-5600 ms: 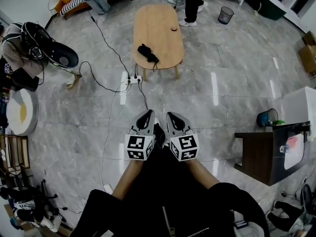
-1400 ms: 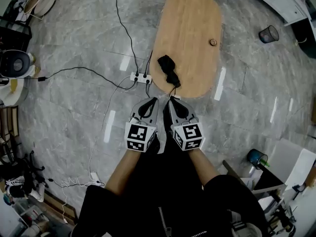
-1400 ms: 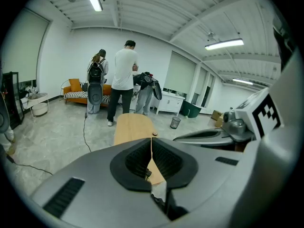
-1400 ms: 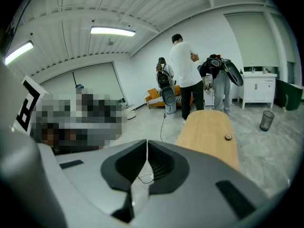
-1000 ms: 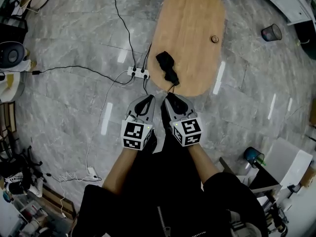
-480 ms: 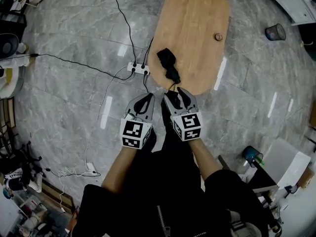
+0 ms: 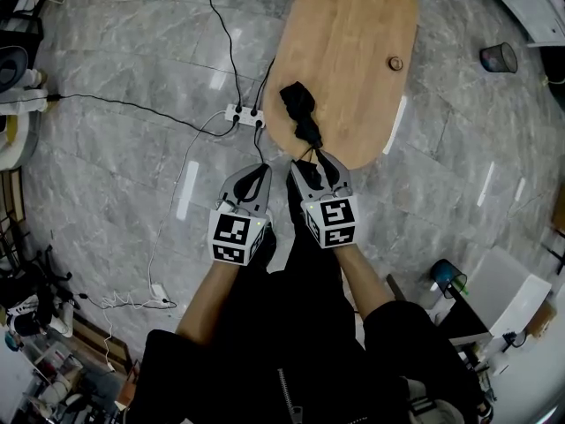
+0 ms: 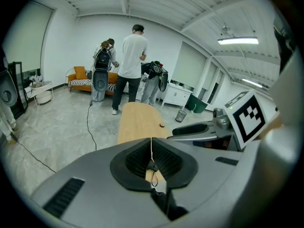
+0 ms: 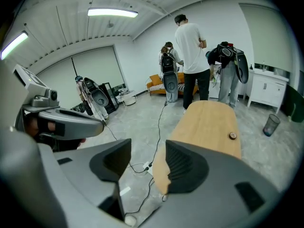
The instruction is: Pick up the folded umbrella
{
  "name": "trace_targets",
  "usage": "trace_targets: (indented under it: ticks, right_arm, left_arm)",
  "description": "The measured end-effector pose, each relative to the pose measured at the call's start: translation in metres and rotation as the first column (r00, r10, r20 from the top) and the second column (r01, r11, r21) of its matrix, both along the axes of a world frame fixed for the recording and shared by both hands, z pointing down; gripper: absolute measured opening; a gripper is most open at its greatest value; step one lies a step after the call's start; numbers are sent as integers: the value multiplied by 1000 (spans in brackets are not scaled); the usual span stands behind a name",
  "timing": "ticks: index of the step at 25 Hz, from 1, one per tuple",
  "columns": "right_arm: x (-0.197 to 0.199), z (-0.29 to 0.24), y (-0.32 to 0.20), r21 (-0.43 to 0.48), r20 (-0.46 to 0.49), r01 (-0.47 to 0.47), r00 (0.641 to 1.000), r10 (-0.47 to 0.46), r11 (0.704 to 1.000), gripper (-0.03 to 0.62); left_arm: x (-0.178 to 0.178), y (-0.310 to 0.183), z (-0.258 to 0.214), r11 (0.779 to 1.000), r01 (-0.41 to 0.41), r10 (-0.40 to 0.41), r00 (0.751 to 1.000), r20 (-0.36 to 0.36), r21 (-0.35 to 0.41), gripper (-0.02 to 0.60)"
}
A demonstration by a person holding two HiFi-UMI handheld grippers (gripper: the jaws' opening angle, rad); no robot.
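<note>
The folded black umbrella [image 7: 299,113] lies near the front left edge of the oval wooden table [image 7: 357,34], its strap hanging over the rim. My right gripper [image 7: 311,159] is just short of the table's near end, below the umbrella, and stands open with nothing between its pads. In the right gripper view, that gripper [image 9: 148,151] frames the table [image 9: 209,122] edge and floor; its right jaw hides the umbrella. My left gripper [image 7: 259,170] hangs beside it over the floor, shut and empty. In the left gripper view, the left gripper [image 8: 152,148] shows only a slit.
A white power strip [image 7: 244,113] with black cables lies on the floor left of the table. A small round object [image 7: 395,63] sits on the tabletop. Several people [image 9: 192,56] stand at the table's far end. A wastebasket [image 7: 499,57] and a blue bucket [image 7: 446,275] stand to the right.
The right gripper's jaws have spread from nearly closed to open. Both grippers have come closer to the table's near end and the umbrella.
</note>
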State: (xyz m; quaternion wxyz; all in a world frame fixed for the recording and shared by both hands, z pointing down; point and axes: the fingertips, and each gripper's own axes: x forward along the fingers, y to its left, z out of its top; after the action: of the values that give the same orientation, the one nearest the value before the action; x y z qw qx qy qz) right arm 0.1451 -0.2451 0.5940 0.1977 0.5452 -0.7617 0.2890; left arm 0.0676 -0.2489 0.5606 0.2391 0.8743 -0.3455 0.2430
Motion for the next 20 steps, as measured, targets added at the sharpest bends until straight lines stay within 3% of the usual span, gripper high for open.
trace_targets:
  ticks: [20]
  right_arm:
    - [27, 72, -39, -98, -1, 4, 1000, -4, 995, 216]
  left_arm:
    - [6, -1, 41, 994, 50, -47, 998, 40, -97, 17]
